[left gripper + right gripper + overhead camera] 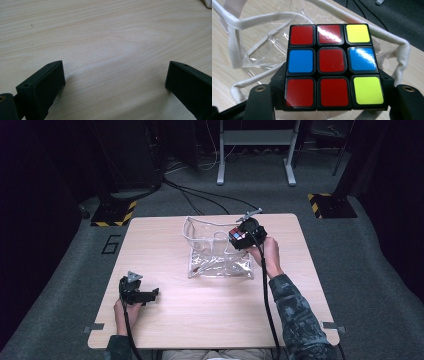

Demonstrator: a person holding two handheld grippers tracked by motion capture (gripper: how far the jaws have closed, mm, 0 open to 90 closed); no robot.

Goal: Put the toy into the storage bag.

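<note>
Pale wooden surface [210,300] on grey carpet, dark room behind, with a white-legged stand beyond the far edge. Near the middle of that surface, a clear plastic bag [220,262] with white fabric trim and handles, mouth gaping upward; used below as the landmark. Just above the bag's right rim, right claw [240,238] clenched on a puzzle cube [238,237], black jaws pressing against two opposite sides of it, cube clear of the surface and hanging over the bag's open mouth. Seen along the right claw's own jaws: puzzle cube [332,66] facing the camera with mostly red stickers, two blue in the middle row, yellow at the upper right and lower right corners; bag [262,50] handles and crinkled clear plastic directly behind and beneath it. Well to the near left of the bag, close to the surface's front left corner, left claw [150,295] released, jaws spread wide with bare wood between them, low over the surface [107,45] and holding nothing. Camouflage-patterned sleeve to the near right of the bag, black cable trailing back along it.
</note>
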